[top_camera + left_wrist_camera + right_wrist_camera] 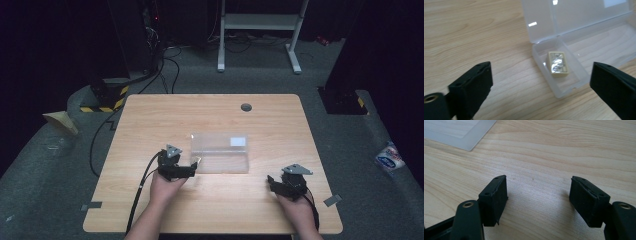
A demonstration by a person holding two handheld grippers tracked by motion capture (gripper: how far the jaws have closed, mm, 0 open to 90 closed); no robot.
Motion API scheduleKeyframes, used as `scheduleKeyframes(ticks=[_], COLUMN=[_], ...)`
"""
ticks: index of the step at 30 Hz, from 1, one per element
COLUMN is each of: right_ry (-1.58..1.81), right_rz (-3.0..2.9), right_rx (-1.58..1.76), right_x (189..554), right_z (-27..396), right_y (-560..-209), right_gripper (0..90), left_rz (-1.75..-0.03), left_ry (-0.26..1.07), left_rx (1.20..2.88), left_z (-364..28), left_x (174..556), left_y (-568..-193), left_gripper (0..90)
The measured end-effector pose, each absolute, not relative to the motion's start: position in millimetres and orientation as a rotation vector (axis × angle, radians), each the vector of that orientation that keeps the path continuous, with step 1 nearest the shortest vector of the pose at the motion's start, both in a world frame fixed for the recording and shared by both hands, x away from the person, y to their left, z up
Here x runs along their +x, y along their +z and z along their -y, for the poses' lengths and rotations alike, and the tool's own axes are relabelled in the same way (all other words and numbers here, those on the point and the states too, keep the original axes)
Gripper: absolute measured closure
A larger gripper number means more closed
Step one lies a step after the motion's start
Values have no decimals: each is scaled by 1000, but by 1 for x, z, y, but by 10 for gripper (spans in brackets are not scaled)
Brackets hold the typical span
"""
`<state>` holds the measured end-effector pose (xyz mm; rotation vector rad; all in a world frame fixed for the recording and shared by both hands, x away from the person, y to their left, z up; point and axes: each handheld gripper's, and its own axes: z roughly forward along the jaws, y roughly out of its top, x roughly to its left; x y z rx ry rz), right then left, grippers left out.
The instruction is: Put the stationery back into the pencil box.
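From above, one wooden table [150, 125], one clear plastic box [220, 152] lying open, left gripper [194, 165] at its near-left corner, right gripper [272, 181] well apart; left gripper view, two jaws spread wide around nothing, one small cream block [558, 63] inside the box; right gripper view, two jaws apart over bare wood, one box corner [459, 132].

Desk [150, 115]: light wood-grain top, rounded corners.
Grommet [246, 107]: dark round hole near the far edge of the desk, right of the middle.
Floor [45, 165]: grey carpet around the desk.
White frame [260, 22]: metal legs and crossbar beyond the far edge.
Hazard tape [107, 102]: yellow-black stripes off the far left corner.
Cables [167, 62]: black, trailing on the floor beyond the far left corner.
Packet [389, 159]: white and blue, on the floor off the right edge.
Tape scraps [91, 205]: grey, on the floor by the near left corner; another by the near right corner.
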<state>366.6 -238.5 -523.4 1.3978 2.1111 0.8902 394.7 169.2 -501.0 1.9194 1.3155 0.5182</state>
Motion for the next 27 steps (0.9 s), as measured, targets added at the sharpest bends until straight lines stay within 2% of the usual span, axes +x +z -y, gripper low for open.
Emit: scheduleKeyframes(ticks=[3, 27], right_ry=[891, 892], right_rz=[-2111, -2110], right_rx=[1402, 1401], right_x=[366, 367], right_z=[238, 238], right_y=[-523, -523], right_gripper=[304, 304], left_rz=[-1324, -1354], left_ry=[519, 564], left_rx=[1926, 2015], left_z=[-178, -263], left_x=[392, 344], left_y=[-503, -524], left_gripper=[1, 0])
